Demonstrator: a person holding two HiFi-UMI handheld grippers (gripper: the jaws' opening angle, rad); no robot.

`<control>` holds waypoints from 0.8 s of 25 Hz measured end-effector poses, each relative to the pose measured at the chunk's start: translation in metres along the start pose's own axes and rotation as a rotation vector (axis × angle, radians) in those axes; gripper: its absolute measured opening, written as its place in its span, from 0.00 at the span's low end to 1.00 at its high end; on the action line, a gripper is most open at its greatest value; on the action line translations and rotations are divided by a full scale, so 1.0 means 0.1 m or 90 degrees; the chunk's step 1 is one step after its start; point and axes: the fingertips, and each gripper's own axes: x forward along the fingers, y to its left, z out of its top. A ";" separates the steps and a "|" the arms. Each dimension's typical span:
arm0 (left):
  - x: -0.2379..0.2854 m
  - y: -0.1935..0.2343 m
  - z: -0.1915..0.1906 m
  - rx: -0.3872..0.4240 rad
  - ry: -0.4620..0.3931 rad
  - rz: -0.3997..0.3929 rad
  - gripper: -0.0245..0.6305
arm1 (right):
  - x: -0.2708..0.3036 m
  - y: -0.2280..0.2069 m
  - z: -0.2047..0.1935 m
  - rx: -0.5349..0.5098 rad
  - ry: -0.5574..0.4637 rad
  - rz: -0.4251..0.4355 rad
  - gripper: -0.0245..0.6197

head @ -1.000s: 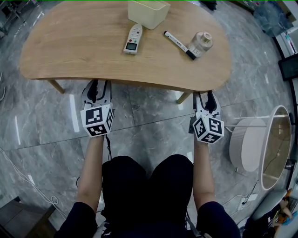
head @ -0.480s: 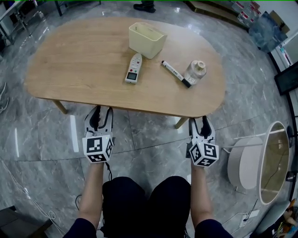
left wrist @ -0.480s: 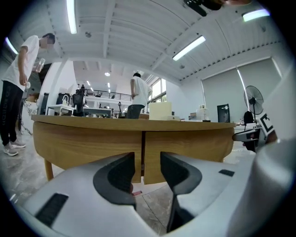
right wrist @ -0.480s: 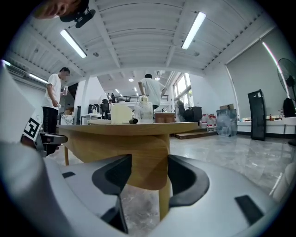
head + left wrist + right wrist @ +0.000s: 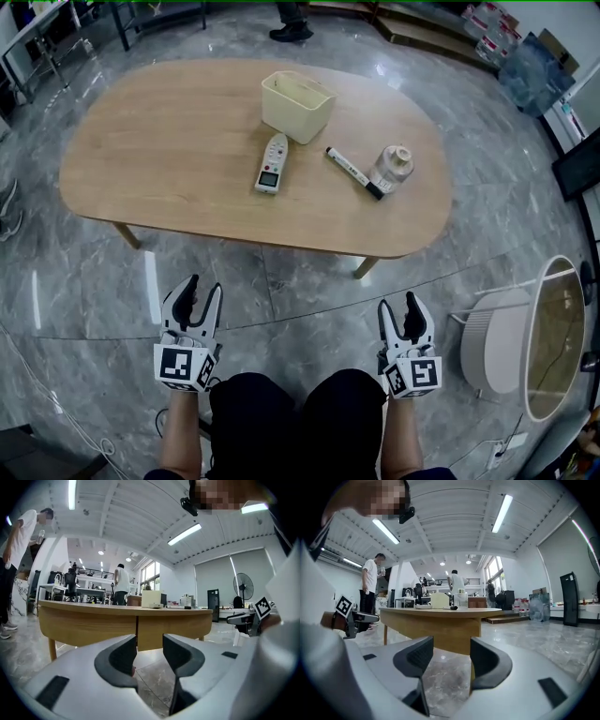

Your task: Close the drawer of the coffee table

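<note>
- Wooden oval table (image 5: 169, 159) on grey marble floor (image 5: 300, 281); bin (image 5: 297, 106), remote (image 5: 273, 163), marker (image 5: 353, 172) and jar (image 5: 391, 169) on top.
- Drawer (image 5: 178, 626) shut flush in the table's front panel, marked only by a thin seam.
- Left gripper (image 5: 204, 286) near the table, not touching it — jaws just opened wider, spread, nothing between.
- Right gripper (image 5: 398, 302) also apart from the edge — jaws spread, empty.

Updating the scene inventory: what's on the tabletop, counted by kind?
cream bin: 1
white handheld device with a screen: 1
marker: 1
small white jar: 1
Total: 4
</note>
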 end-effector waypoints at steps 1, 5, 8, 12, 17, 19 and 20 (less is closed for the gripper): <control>-0.07 -0.02 -0.01 -0.001 0.002 -0.005 0.31 | -0.07 0.02 -0.02 0.001 0.004 0.005 0.44; -0.31 -0.13 -0.13 -0.010 0.025 -0.028 0.30 | -0.30 0.07 -0.06 0.014 0.005 0.025 0.44; -0.43 -0.23 -0.22 -0.016 0.032 -0.040 0.30 | -0.41 0.13 -0.04 0.016 -0.003 0.039 0.44; -0.54 -0.29 -0.26 -0.042 0.023 -0.050 0.30 | -0.44 0.22 -0.04 0.000 -0.018 0.051 0.43; -0.65 -0.28 -0.15 -0.043 -0.013 -0.035 0.08 | -0.50 0.14 0.03 0.013 -0.057 0.025 0.11; -0.66 -0.30 -0.11 -0.036 -0.020 -0.047 0.07 | -0.51 0.13 0.04 0.021 -0.059 0.026 0.09; -0.67 -0.32 -0.10 -0.029 -0.023 -0.054 0.07 | -0.51 0.14 0.03 0.019 -0.058 0.029 0.08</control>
